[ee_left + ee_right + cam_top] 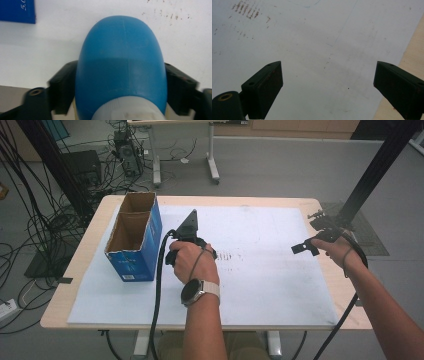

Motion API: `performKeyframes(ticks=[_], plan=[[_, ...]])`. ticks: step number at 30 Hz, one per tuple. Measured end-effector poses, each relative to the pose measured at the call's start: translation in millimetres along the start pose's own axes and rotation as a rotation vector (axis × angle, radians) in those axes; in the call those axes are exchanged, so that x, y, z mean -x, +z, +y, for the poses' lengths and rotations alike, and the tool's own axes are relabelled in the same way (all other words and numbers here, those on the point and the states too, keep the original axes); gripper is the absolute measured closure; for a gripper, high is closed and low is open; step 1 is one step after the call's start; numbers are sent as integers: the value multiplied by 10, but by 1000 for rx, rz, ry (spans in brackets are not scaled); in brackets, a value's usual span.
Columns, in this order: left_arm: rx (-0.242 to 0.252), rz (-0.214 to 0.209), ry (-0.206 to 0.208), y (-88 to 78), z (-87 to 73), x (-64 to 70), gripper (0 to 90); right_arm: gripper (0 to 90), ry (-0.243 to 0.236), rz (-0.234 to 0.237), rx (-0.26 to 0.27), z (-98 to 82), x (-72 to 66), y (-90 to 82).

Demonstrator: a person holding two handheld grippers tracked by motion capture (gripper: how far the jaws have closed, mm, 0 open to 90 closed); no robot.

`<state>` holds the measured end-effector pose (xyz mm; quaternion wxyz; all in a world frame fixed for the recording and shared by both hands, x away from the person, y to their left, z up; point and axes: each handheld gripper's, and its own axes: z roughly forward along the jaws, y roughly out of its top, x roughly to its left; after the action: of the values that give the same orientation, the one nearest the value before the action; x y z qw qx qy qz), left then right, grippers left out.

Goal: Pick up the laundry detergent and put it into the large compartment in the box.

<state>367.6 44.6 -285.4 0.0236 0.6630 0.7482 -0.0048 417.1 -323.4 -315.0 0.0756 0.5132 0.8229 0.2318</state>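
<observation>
A blue plastic bottle [121, 67] with a white cap at its near end sits between the two black jaws of my left gripper [121, 82], which is shut on it. In the high view the left gripper [192, 245] is held above the white sheet, just right of the blue cardboard box [136, 237]; the hand hides the bottle there. My right gripper [328, 82] is open with nothing between its jaws, above the sheet's right side. In the high view the right gripper [312, 240] is near the table's right edge.
The blue box is open at the top, with two compartments, at the left of the white sheet [250, 270]. A corner of the box [17, 11] shows in the left gripper view. Faint brown marks [245, 11] stain the sheet. Bare wooden table edge [412, 57] lies right.
</observation>
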Motion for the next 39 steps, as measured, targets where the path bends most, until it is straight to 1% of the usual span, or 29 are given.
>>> performKeyframes(ticks=[1, 3, 7, 16, 22, 24, 30, 32, 39], plan=[[-5, 2, 1, 7, 0, 0, 330, 86, 0, 0, 0, 0, 1, -1], [-3, -3, -2, 15, -3, -3, 344, 86, 1, 2, 1, 0, 0, -3], [-1, 7, -8, 16, -3, -4, 370, 86, 2, 2, 1, -2, 3, -3], [-6, 16, -3, 15, 2, 2, 379, 86, 6, 5, 1, -13, 24, 1], [-6, 23, 13, 14, 6, 8, 382, 86, 8, 8, -3, -21, 31, 9], [-14, 25, 17, 14, 8, 8, 382, 86, 6, 9, -4, -24, 34, 16], [-6, 23, 17, 14, 7, 6, 382, 86, 7, 10, -6, -24, 32, 24], [-8, 22, 13, 15, 4, 7, 383, 86, 5, 9, -5, -20, 29, 22], [-10, 25, 19, 14, 0, 12, 382, 86, 4, 7, -3, -7, 17, 7]])
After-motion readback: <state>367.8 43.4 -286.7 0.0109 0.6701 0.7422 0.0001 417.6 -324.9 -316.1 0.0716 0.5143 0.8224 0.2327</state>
